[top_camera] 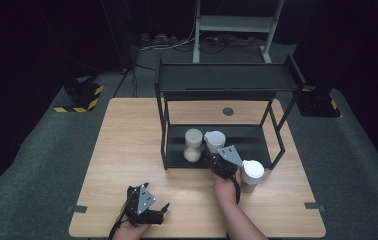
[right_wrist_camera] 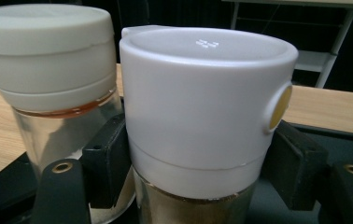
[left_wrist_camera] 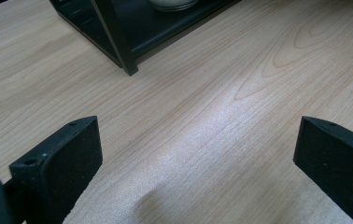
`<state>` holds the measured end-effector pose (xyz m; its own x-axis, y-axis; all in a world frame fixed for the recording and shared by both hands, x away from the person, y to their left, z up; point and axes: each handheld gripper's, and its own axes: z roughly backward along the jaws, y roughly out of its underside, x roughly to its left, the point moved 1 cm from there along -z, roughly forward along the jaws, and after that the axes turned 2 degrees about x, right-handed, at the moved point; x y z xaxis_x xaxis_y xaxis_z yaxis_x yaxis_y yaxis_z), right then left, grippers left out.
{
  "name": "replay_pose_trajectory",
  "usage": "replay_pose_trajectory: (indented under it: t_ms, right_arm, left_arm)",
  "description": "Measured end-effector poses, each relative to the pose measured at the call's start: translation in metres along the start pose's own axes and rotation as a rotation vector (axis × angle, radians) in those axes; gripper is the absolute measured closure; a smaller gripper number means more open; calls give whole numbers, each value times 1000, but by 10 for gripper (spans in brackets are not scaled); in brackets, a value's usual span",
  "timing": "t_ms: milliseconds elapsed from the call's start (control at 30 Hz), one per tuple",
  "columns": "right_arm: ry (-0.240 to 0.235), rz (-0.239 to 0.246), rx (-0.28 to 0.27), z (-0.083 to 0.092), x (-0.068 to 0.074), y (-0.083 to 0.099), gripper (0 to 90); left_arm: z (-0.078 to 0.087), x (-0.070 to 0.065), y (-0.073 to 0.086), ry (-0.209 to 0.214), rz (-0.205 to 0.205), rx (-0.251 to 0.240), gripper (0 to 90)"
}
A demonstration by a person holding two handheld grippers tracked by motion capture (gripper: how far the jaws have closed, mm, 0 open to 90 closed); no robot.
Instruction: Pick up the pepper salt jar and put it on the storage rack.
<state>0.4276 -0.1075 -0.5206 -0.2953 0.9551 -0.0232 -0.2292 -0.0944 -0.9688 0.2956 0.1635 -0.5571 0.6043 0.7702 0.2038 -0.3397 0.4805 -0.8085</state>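
Observation:
A spice jar with a white cap (top_camera: 215,140) (right_wrist_camera: 202,93) stands on the lower level of the black shelf rack (top_camera: 257,142). My right gripper (top_camera: 214,153) (right_wrist_camera: 202,163) is shut on it just below the cap, one black pad on each side of the glass. Close to its left stands a second jar with a cream cap (top_camera: 193,144) (right_wrist_camera: 48,60), touching or almost touching it. My left gripper (top_camera: 160,210) (left_wrist_camera: 198,154) rests low near the table's front edge, open, with bare wood between its jaws.
A third white-capped jar (top_camera: 252,173) stands on the table at the rack's front right corner, beside my right hand. The rack's upper shelf (top_camera: 224,79) overhangs the jars. The rack's front left post (left_wrist_camera: 118,42) lies ahead of my left gripper.

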Motion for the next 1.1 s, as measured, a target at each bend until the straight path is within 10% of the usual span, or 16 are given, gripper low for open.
replay_pose_trajectory:
  t_ms: [1100]
  right_arm:
    - [12,-9,-11,-1,2,11,290]
  left_arm:
    - [0,-1,0,-2,-3,1,13]
